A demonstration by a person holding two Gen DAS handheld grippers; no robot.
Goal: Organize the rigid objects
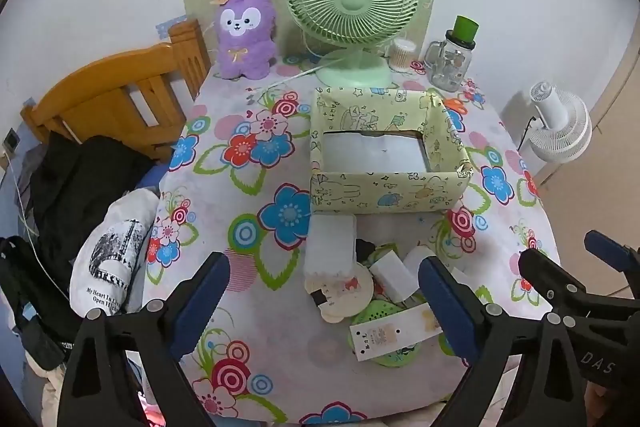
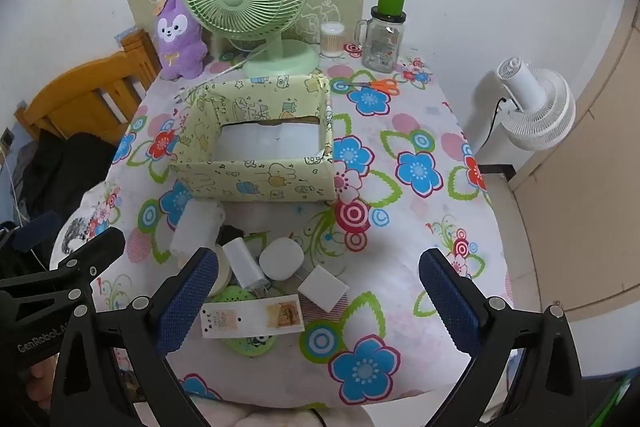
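A pale yellow cartoon-print box [image 1: 384, 193] [image 2: 256, 183] stands open in the middle of the flowered table, nothing inside but its white bottom. In front of it lies a pile of small rigid things: a translucent white case [image 1: 330, 247] [image 2: 196, 229], a white charger block [image 2: 244, 263], a round white puck [image 2: 280, 259], a white square block [image 2: 323, 287] [image 1: 394, 277], a flat white card [image 2: 252, 317] [image 1: 394, 337] on a green disc [image 2: 250, 345]. My left gripper [image 1: 324, 301] hovers open above the pile. My right gripper [image 2: 318, 301] is open too, over the pile's right side.
At the table's back stand a green desk fan [image 1: 354, 7], a purple plush rabbit [image 1: 244, 31], a cotton-swab jar [image 2: 332, 39] and a glass mug with a green lid [image 2: 382, 35]. Orange scissors [image 2: 380, 85] lie behind the box. A wooden chair [image 1: 120, 99] and a white fan [image 2: 532, 107] flank the table.
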